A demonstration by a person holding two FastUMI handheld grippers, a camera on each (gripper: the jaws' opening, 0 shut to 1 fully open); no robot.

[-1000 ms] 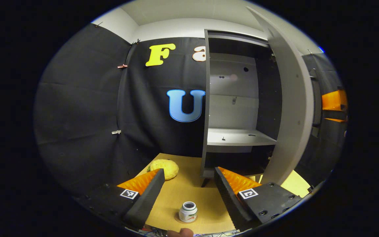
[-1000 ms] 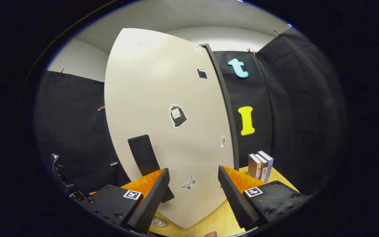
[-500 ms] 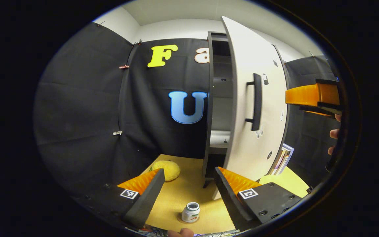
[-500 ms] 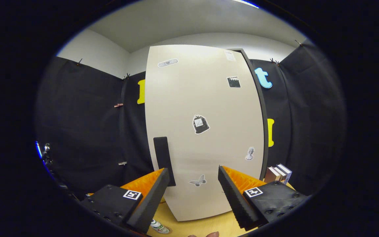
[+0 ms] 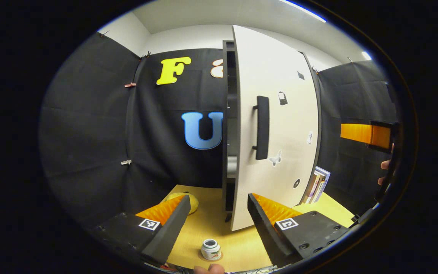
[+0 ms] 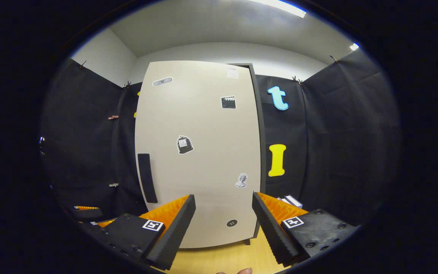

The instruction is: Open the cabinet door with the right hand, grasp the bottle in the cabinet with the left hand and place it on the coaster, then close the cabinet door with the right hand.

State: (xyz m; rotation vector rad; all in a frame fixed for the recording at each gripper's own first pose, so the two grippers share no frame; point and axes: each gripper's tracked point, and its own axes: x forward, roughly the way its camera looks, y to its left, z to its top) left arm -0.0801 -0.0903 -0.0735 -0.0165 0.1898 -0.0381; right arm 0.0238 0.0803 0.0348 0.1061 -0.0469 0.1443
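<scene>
In the left gripper view, the left gripper point(image 5: 216, 213) hangs above the wooden table point(image 5: 207, 224) with its fingers spread wide and nothing between them. Below that gap the small white bottle point(image 5: 210, 249) stands upright on the round coaster point(image 5: 218, 257), near the table's front edge. Ahead, the cabinet door point(image 5: 280, 125) is almost shut: a dark slit of the cabinet point(image 5: 229, 125) interior shows along its left edge, and the black handle point(image 5: 262, 127) juts from the door's face. A yellow lumpy object point(image 5: 188, 201) sits on the table left of the cabinet, partly behind the left finger. Books point(image 5: 318, 184) lean just right of the door's lower corner. Far right, the right gripper point(image 5: 367, 134) shows side-on with a hand's fingertips beneath it, well apart from the door.

The right gripper view looks at the door face-on, with stickers point(image 6: 185, 144) scattered over it and the handle at its left side. The right gripper's own fingers point(image 6: 177, 224) are splayed apart, gripping nothing, clear of the door. The slit is not visible here. The books peek out behind the right finger.
</scene>
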